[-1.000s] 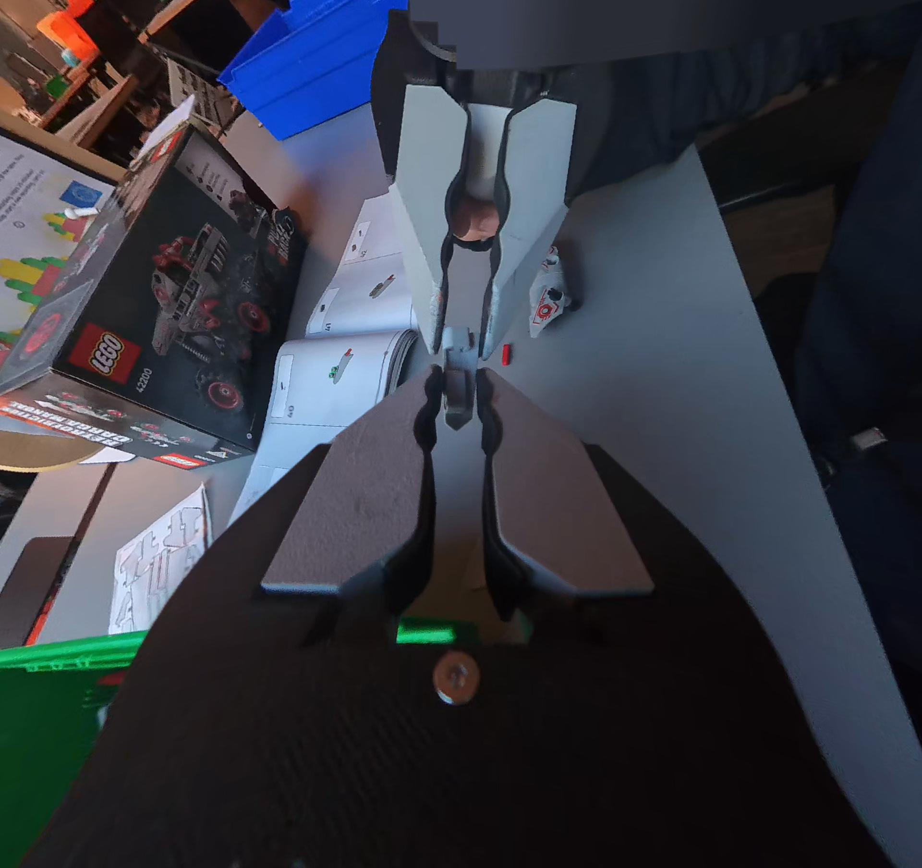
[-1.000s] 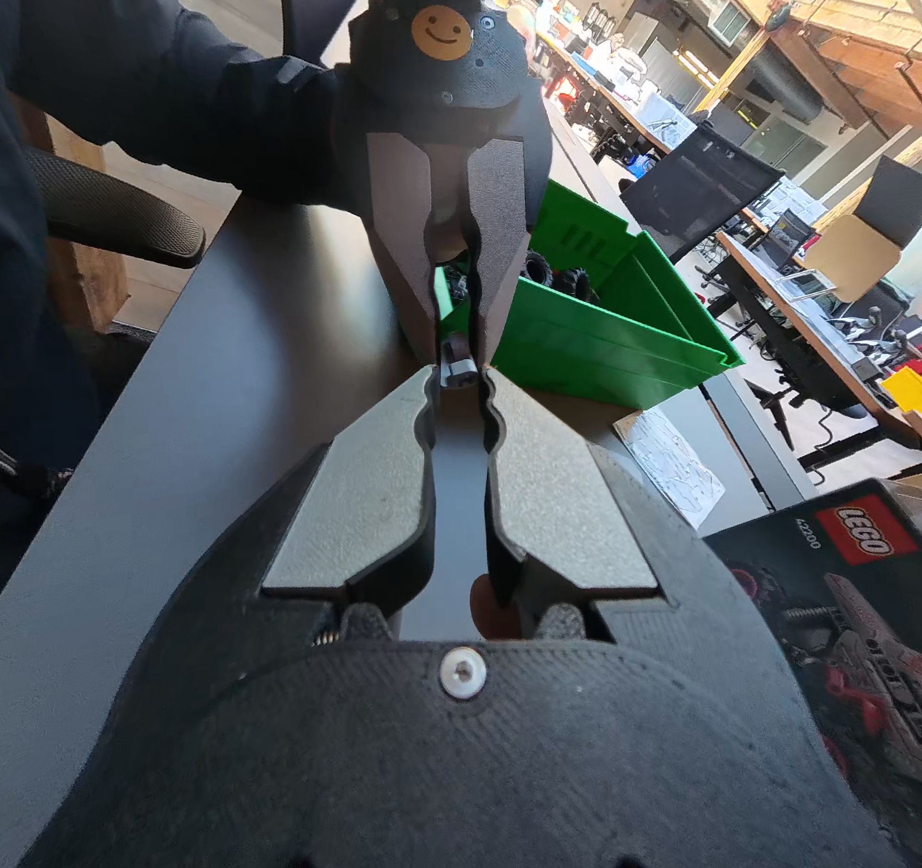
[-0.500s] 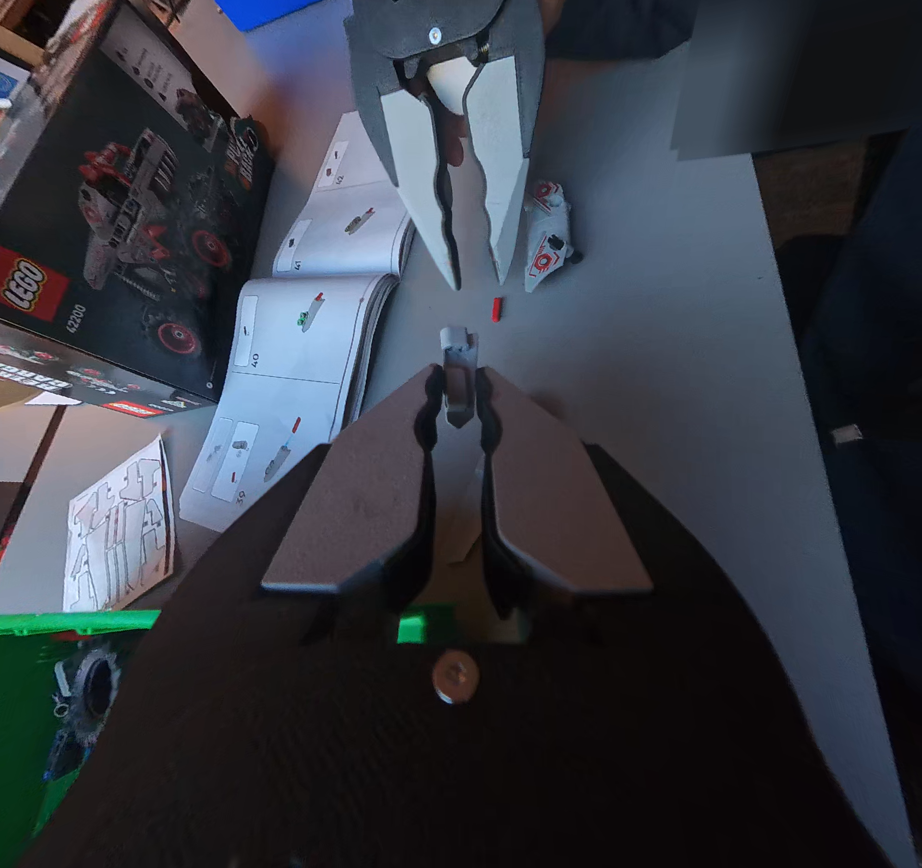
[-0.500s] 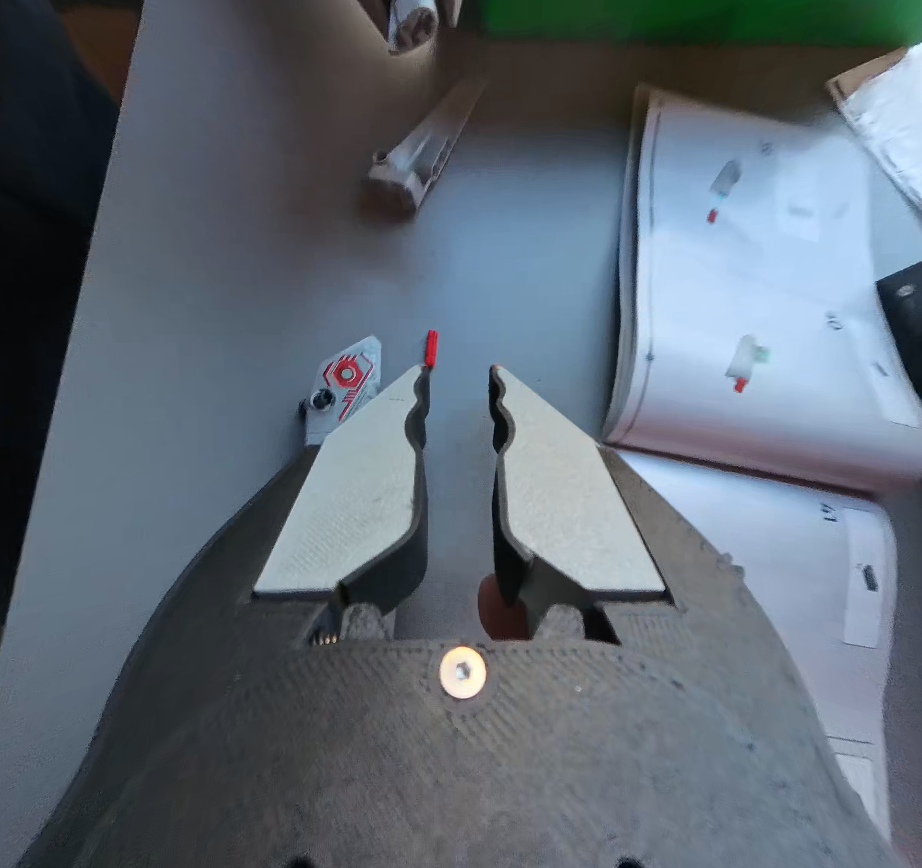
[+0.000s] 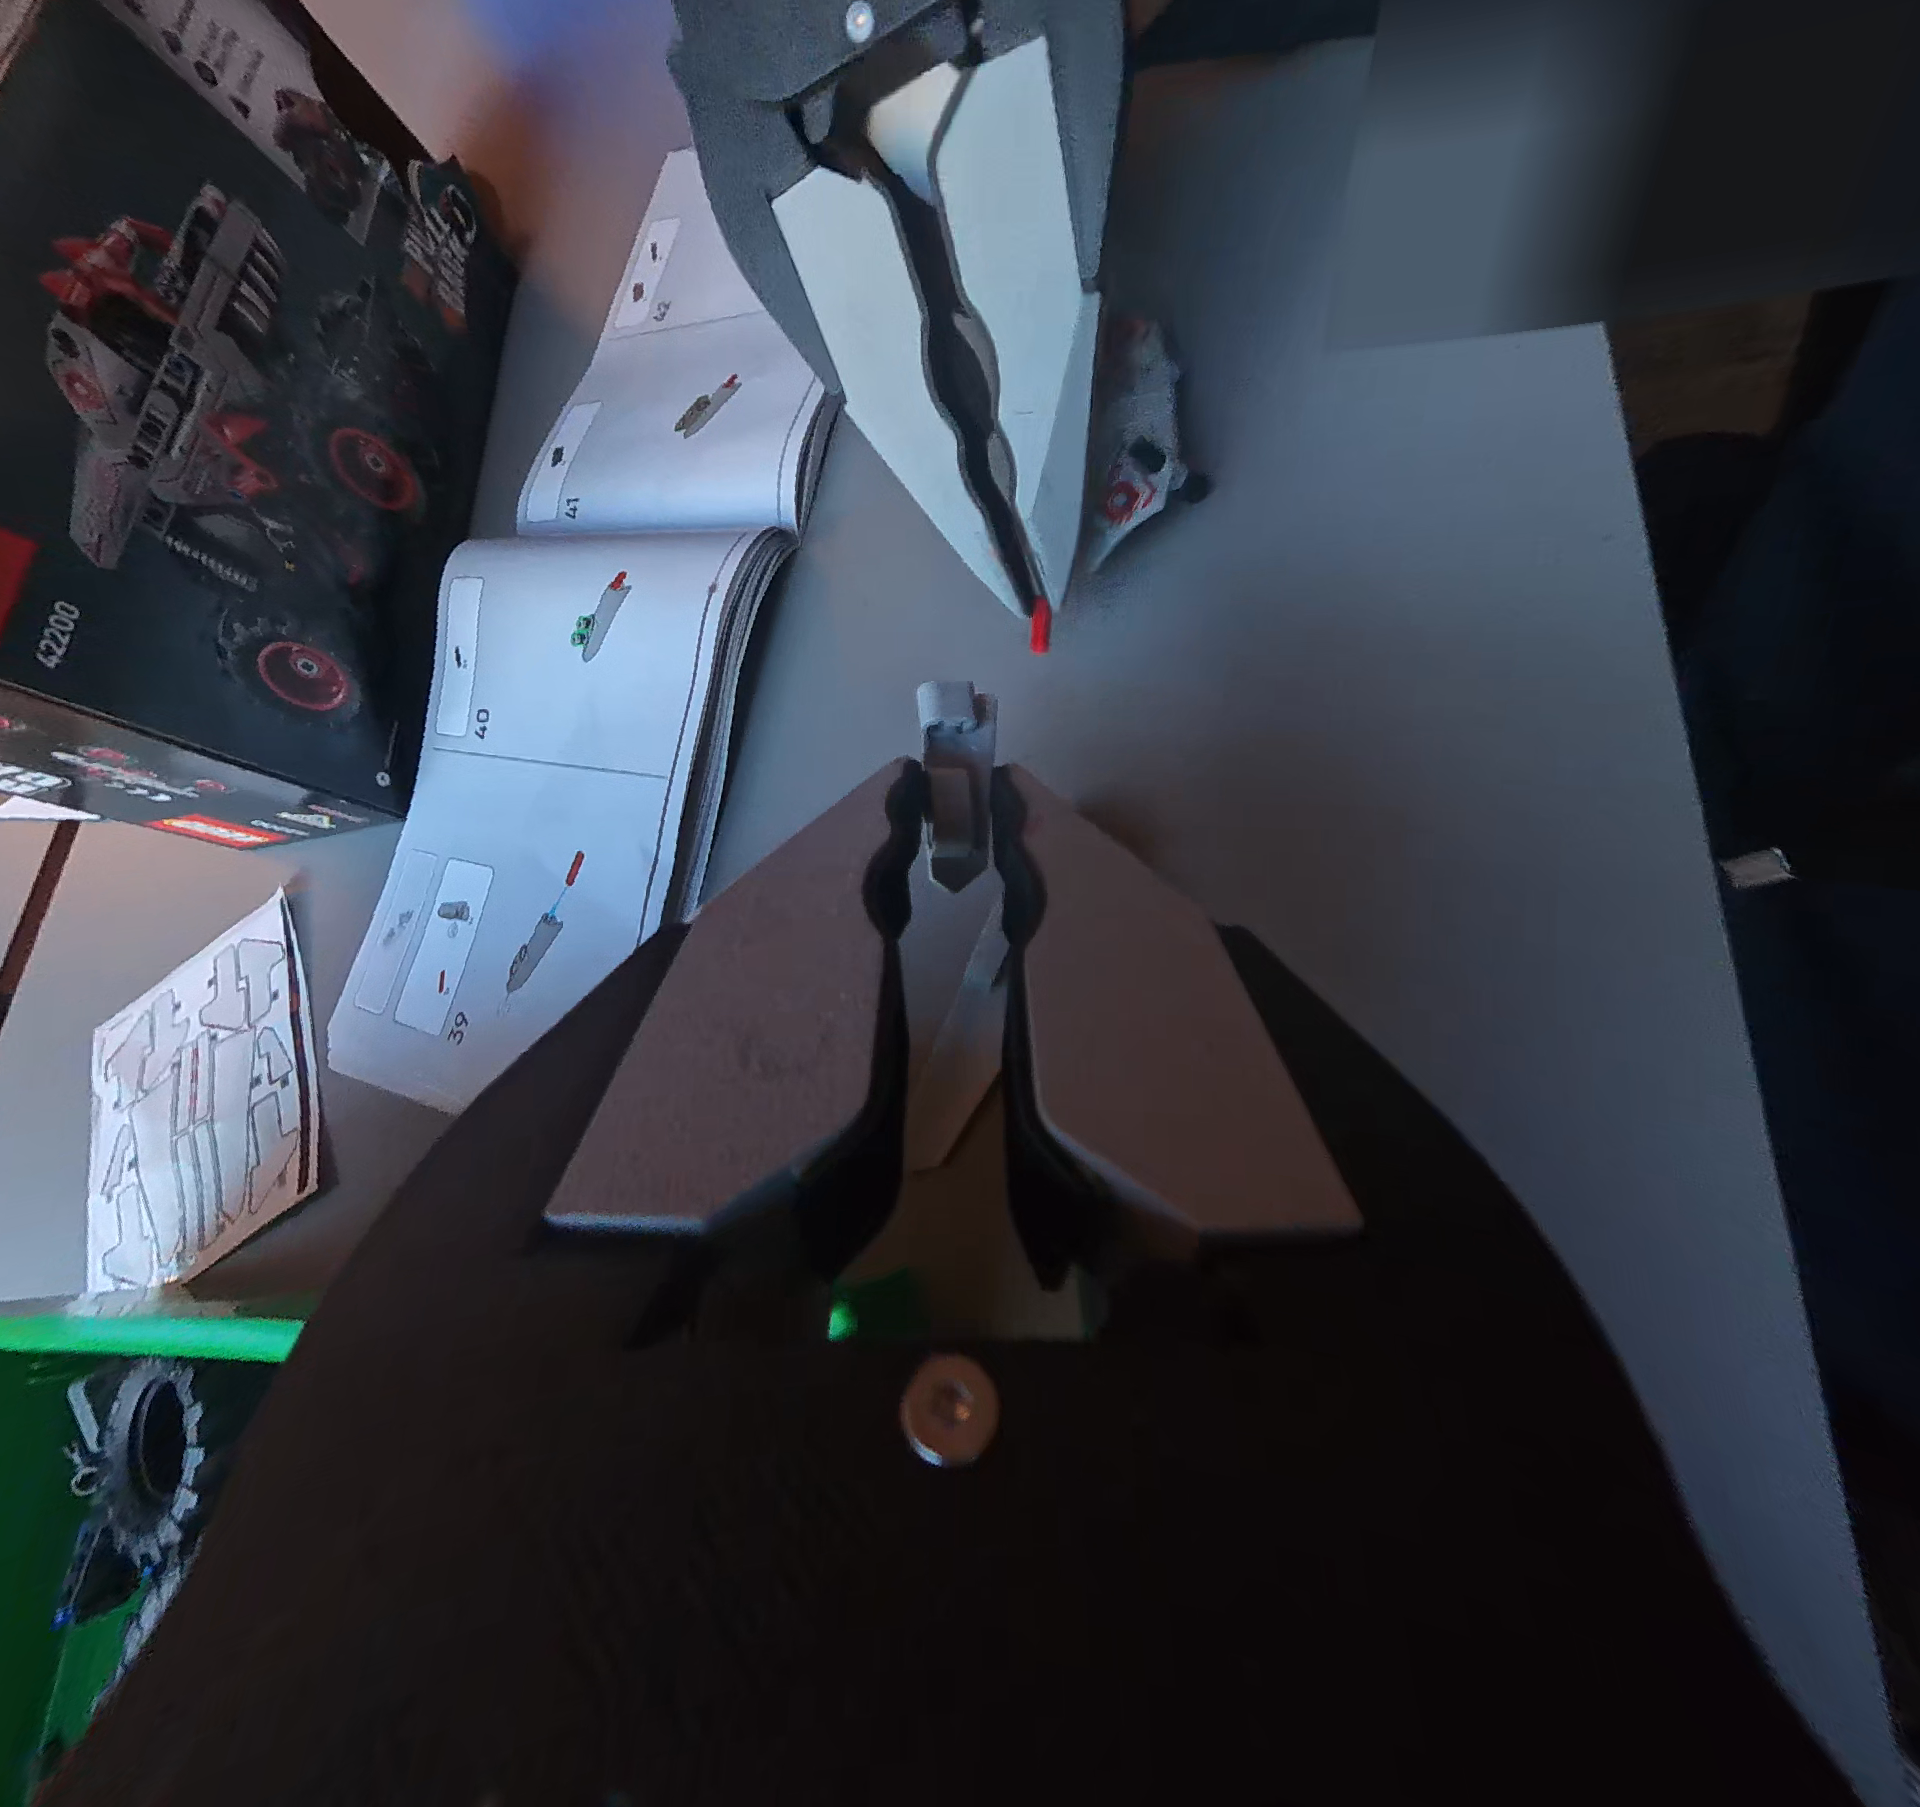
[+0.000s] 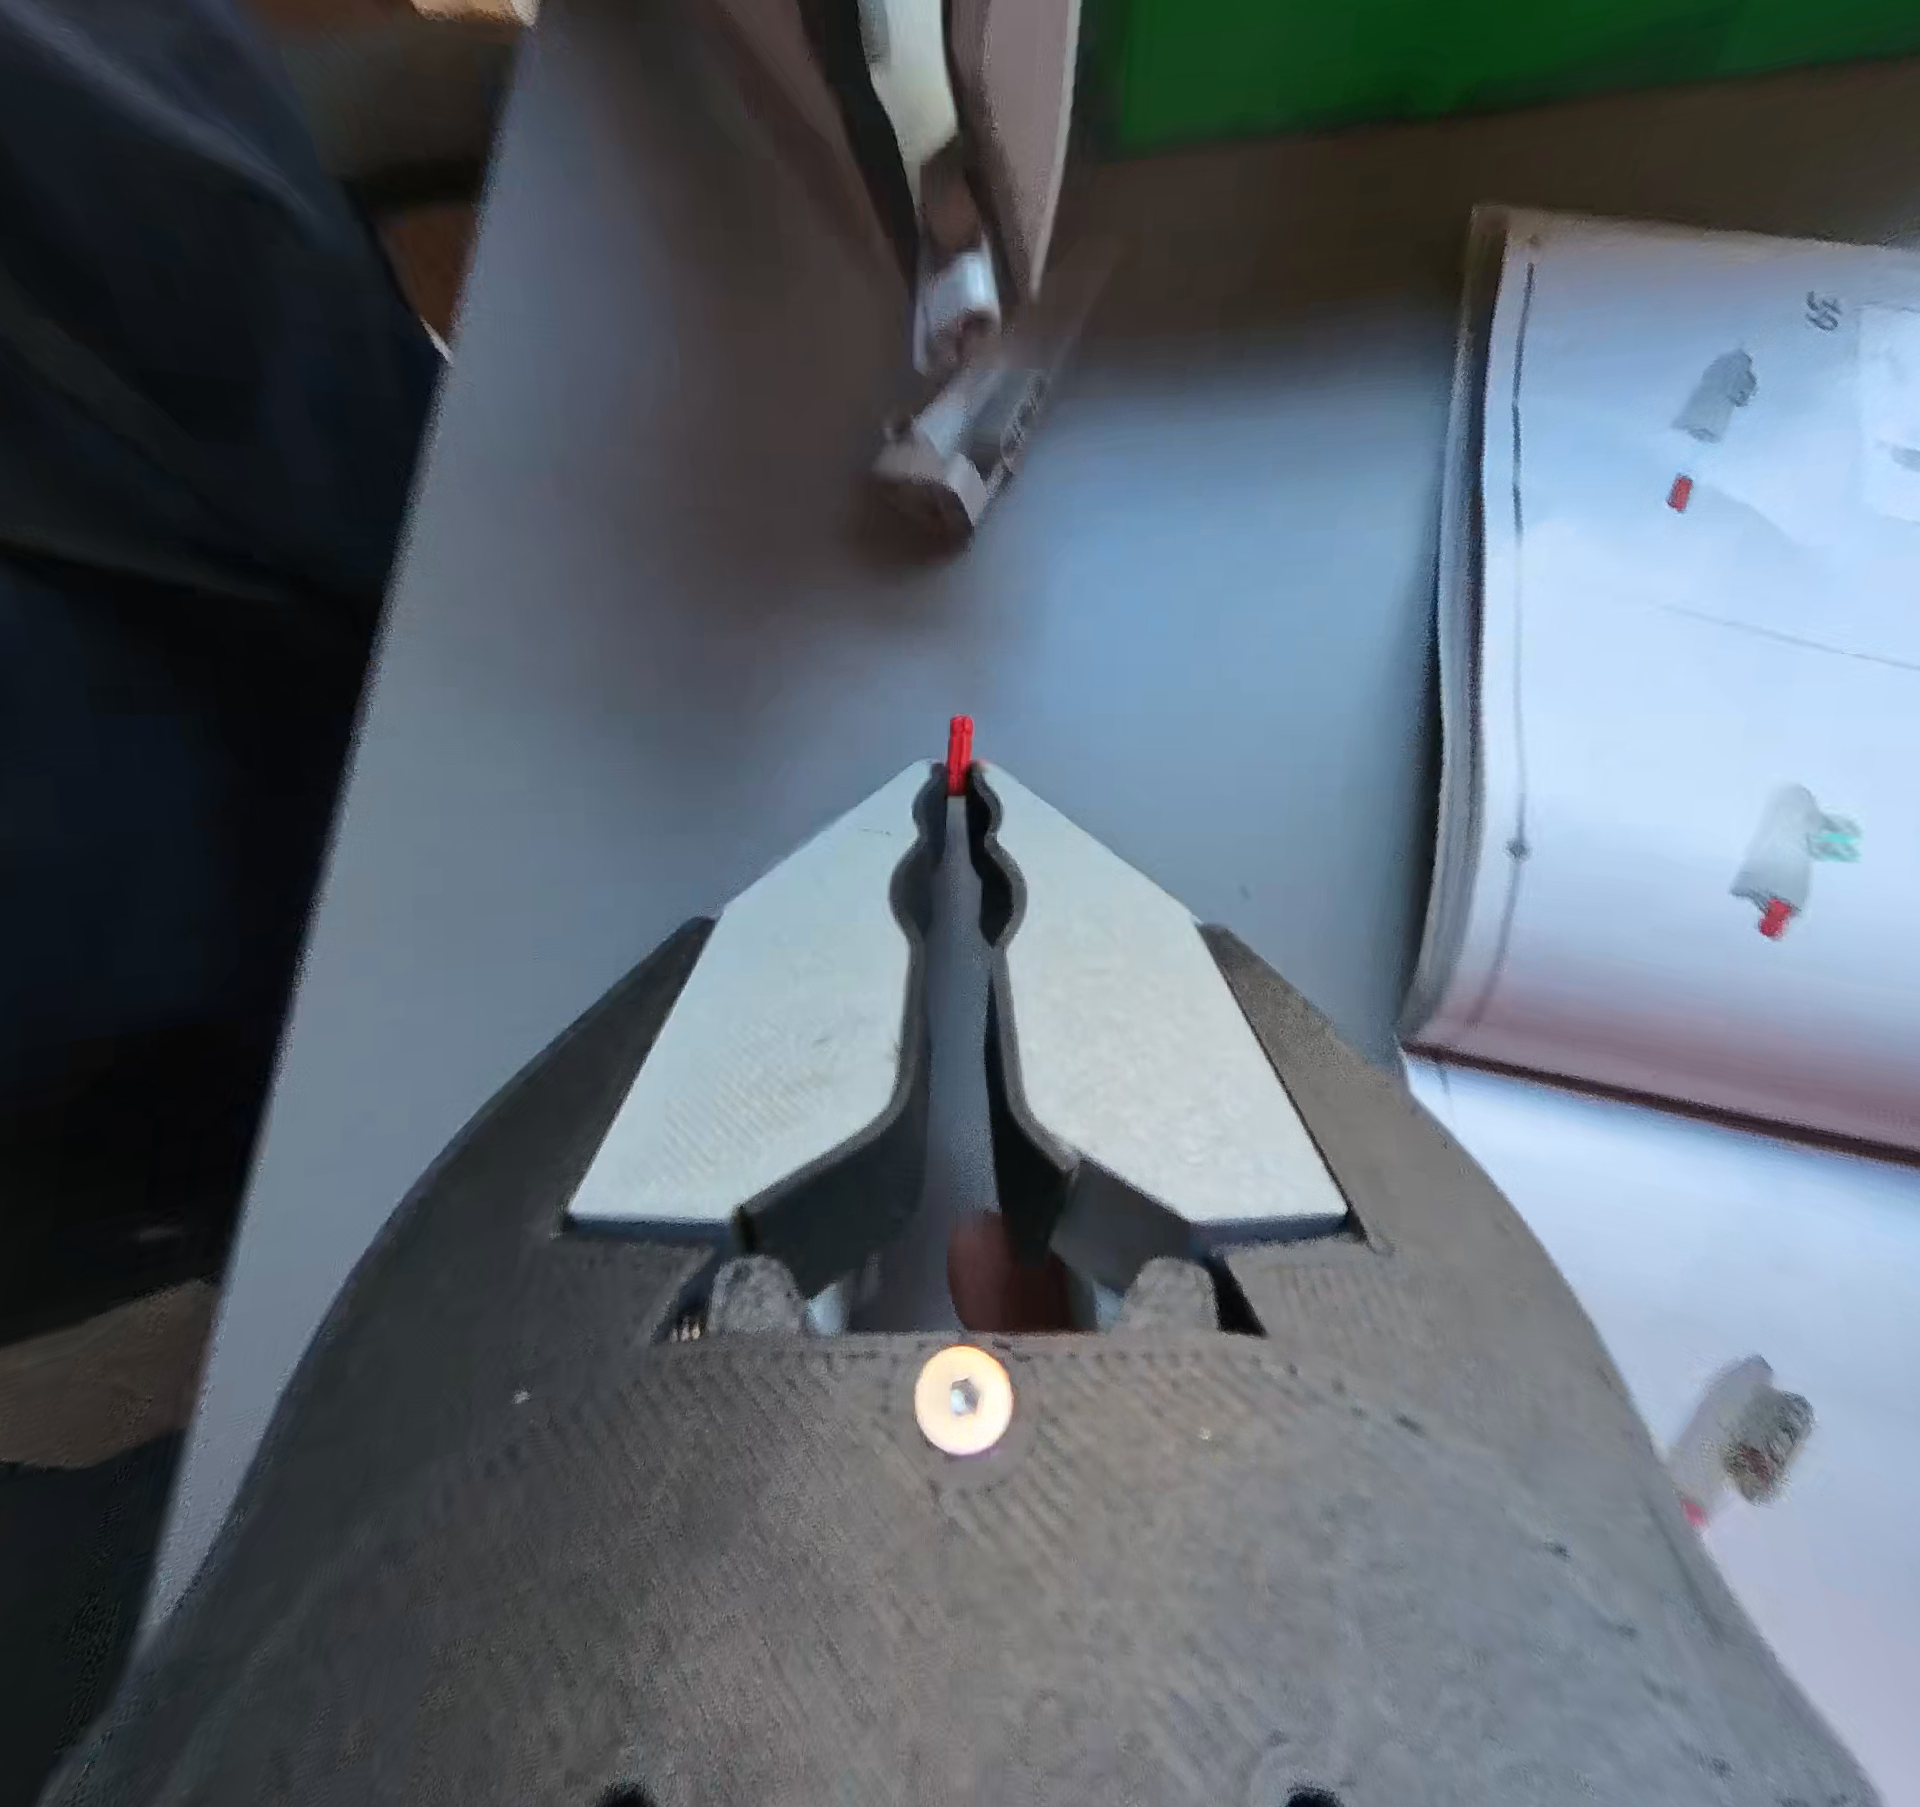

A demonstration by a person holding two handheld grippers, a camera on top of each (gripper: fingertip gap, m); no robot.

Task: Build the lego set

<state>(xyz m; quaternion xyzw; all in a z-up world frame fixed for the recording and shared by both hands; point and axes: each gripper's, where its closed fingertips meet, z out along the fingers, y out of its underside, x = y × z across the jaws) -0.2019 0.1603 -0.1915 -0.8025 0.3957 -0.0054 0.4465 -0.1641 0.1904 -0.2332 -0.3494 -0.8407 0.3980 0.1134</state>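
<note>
R claw (image 6: pixel 962 770) is closed on a red pin (image 6: pixel 959 747); the pin pokes out past the tips, w/ the grey table (image 6: pixel 665 614) below it. From the L cam the same claw (image 5: pixel 1034 599) points down toward the table, pin (image 5: pixel 1039 627) at its very tip; can't tell if the pin touches the table.

L claw (image 5: pixel 954 781) grips a grey piece (image 5: pixel 951 770) btwn its tips, the piece sticking out fwd. Pin and grey piece are near each other, tip to tip, not touching.

A white-and-red part (image 5: pixel 1132 469) lies on the table just behind the R claw. Another grey beam (image 6: pixel 961 453) lies on the table beyond the pin, blurred.

Open booklet (image 5: pixel 582 697) sits L of the claws, set box (image 5: pixel 208 386) beyond it, sticker sheet (image 5: pixel 203 1092) nearer, green bin (image 5: pixel 62 1445) at lower L w/ a tyre (image 5: pixel 156 1435) inside.
</note>
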